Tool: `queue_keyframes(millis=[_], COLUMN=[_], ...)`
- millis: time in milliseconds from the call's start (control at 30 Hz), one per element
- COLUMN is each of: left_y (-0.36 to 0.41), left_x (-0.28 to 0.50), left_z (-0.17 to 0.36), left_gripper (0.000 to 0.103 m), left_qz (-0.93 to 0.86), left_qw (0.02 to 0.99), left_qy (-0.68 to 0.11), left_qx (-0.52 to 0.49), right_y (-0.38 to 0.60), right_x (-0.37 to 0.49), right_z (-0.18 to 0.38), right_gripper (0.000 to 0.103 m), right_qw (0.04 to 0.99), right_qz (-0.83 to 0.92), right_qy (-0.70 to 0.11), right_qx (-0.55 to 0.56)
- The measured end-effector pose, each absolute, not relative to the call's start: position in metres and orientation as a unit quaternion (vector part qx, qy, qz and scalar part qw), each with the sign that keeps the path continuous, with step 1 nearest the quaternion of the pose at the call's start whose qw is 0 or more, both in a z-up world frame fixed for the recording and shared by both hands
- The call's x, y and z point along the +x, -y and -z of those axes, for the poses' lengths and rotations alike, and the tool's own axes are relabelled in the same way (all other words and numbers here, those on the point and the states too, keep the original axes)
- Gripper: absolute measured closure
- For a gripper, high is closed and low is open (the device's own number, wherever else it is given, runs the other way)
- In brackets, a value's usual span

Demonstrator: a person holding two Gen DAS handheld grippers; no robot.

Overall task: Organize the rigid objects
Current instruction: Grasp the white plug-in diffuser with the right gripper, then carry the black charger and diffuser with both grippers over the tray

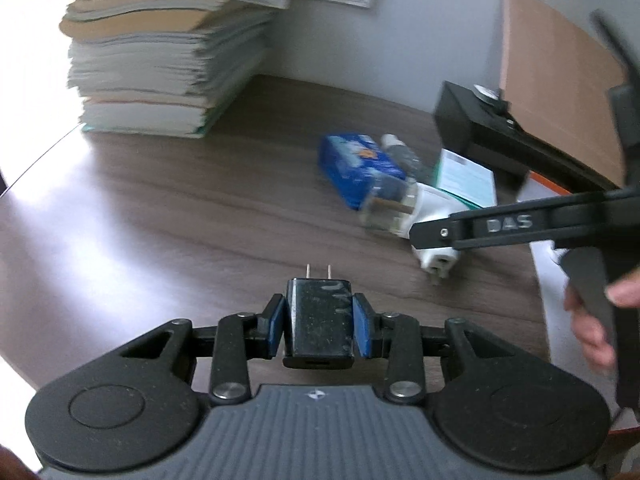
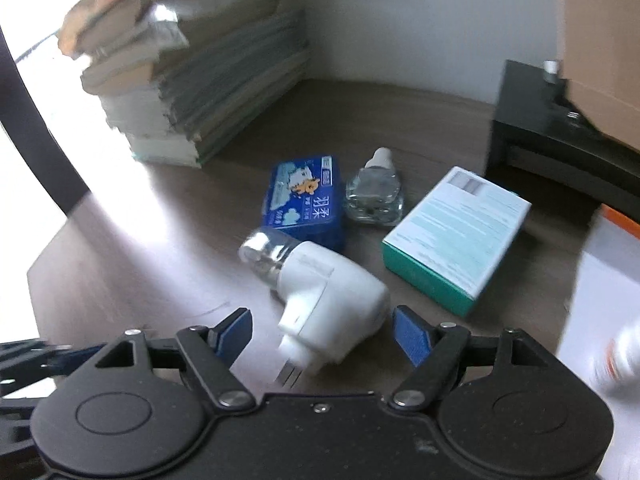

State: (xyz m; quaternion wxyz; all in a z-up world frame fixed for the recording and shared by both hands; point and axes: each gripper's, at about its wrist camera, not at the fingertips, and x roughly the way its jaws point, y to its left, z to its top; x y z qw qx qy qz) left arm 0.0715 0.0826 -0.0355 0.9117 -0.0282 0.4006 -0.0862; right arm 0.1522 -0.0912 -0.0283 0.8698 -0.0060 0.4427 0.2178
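Two hand-held grippers are over a dark wood table (image 1: 168, 216). Left hand-held gripper (image 1: 319, 320) is clamped on a black charger (image 1: 319, 320): its blue pads (image 1: 276, 330) press both sides of the charger, whose two prongs point away from the camera, above the table.

Right hand-held gripper (image 2: 323, 334) stands with its jaws wide apart, and a white plug-in device (image 2: 332, 300) lies on the table between them; neither blue pad (image 2: 412, 338) touches it. The device has a silver cap at its far end and prongs at the near end, and lies tilted across the gap. In the left wrist view the right hand-held gripper comes in from the right, held by a hand (image 1: 596, 320), its finger over the same device.

Just behind the device lies a blue tissue pack (image 2: 304, 200), touching or nearly touching the silver cap. Beside the pack on the right is a small clear bottle (image 2: 374, 194) with a white cap, lying flat. To the right of that sits a white and teal box (image 2: 456, 236), near the device but apart from it.

Further back on the left, a tall stack of books (image 1: 160, 52) rests on the table against the wall. At the right rear are a black stand (image 2: 560, 136) and a brown cardboard sheet (image 1: 560, 80) on it.
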Motion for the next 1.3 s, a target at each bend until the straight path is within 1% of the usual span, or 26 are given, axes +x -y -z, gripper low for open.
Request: queue_keyframes(millis=[100,133,200,233,267,333,367,400,567,900,1300], left_y=[-0.092,-0.095,-0.098,-0.1,-0.101,-0.103,-0.102,-0.101,-0.092,-0.062,-0.003], left_x=[0.069,0.069,0.069,0.069,0.069,0.07,0.072,0.073,0.08,0.083,0.072], left_z=[0.034,0.034,0.034,0.033,0.033,0.032,0.033,0.032,0.031,0.025,0.01], left_gripper=[0.067,0.067,0.067,0.067,0.067,0.067,0.067,0.067,0.067,0.067,0.067], left_qz=[0.069,0.064,0.056,0.052,0.05,0.048,0.048,0.049,0.064,0.116,0.204], left_qw=[0.912,0.913,0.912,0.913,0.913,0.913,0.913,0.913,0.914,0.914,0.907], left_qy=[-0.402,-0.402,-0.403,-0.402,-0.402,-0.401,-0.402,-0.401,-0.397,-0.387,-0.368], left_qx=[-0.04,-0.043,-0.047,-0.049,-0.051,-0.054,-0.056,-0.058,-0.053,-0.042,-0.015], right_y=[0.08,0.077,0.072,0.07,0.069,0.07,0.071,0.072,0.08,0.124,0.184], right_x=[0.169,0.173,0.178,0.179,0.178,0.177,0.176,0.175,0.16,0.119,0.056], right_z=[0.039,0.044,0.048,0.048,0.047,0.045,0.043,0.04,0.031,0.002,-0.036], right_gripper=[0.012,0.01,0.01,0.014,0.029,0.037,0.046,0.052,0.054,0.055,0.055], right_qw=[0.863,0.86,0.865,0.865,0.866,0.869,0.871,0.874,0.881,0.908,0.936], right_qz=[-0.226,-0.225,-0.229,-0.232,-0.233,-0.232,-0.231,-0.229,-0.223,-0.177,-0.085], right_qy=[-0.452,-0.455,-0.443,-0.441,-0.438,-0.432,-0.43,-0.424,-0.413,-0.379,-0.341], right_qx=[-0.028,-0.038,-0.058,-0.064,-0.066,-0.065,-0.06,-0.057,-0.059,-0.013,0.032])
